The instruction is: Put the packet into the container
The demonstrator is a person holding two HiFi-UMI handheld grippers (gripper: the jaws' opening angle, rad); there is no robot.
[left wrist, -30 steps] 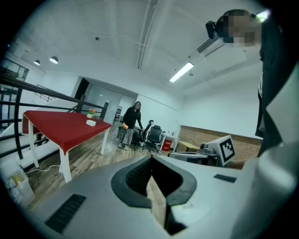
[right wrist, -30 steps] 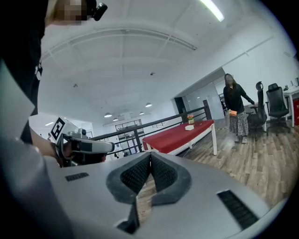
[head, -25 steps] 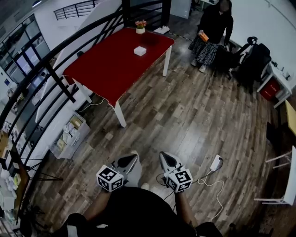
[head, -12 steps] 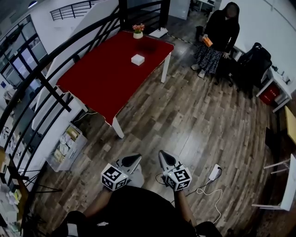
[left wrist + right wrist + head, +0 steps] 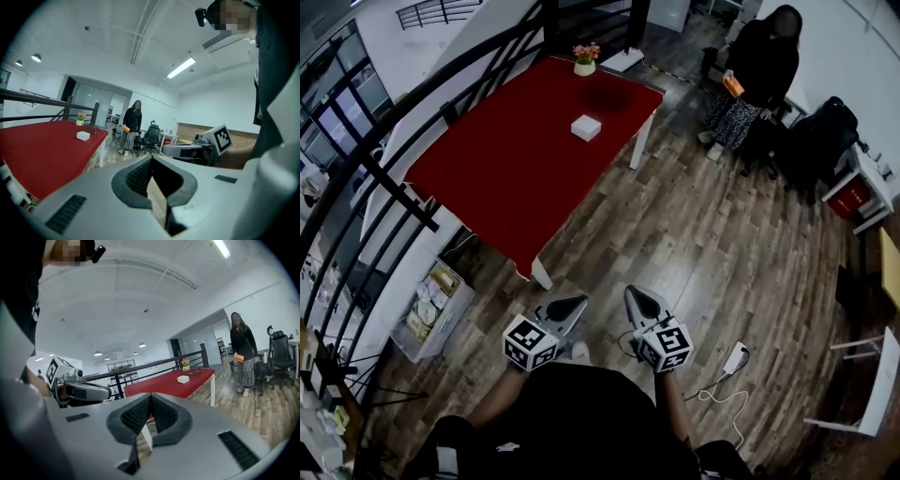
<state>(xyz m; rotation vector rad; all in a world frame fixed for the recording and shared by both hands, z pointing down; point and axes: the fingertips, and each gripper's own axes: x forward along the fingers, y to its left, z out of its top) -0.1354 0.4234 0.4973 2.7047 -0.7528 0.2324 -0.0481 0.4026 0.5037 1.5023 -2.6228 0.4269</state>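
Observation:
Both grippers are held side by side over the wooden floor, short of the red table (image 5: 506,159). My left gripper (image 5: 570,306) is shut with nothing between its jaws, which meet at its tip (image 5: 151,159). The right gripper (image 5: 639,300) is shut and empty too (image 5: 151,397). A small white box (image 5: 586,127) lies on the table's far half, also in the left gripper view (image 5: 83,135) and the right gripper view (image 5: 183,379). A person at the back right holds an orange packet (image 5: 733,84). I cannot make out a container.
A flower pot (image 5: 585,58) stands at the table's far edge. A black railing (image 5: 366,178) runs along the left, with a low shelf of papers (image 5: 431,305) under it. A white power strip (image 5: 737,357) with its cable lies on the floor at the right. Office chairs (image 5: 816,131) stand at the back right.
Both grippers and the view have moved forward toward the red table, which now lies closer. The person at the back stands slightly further right in the view. Both jaws stay shut.

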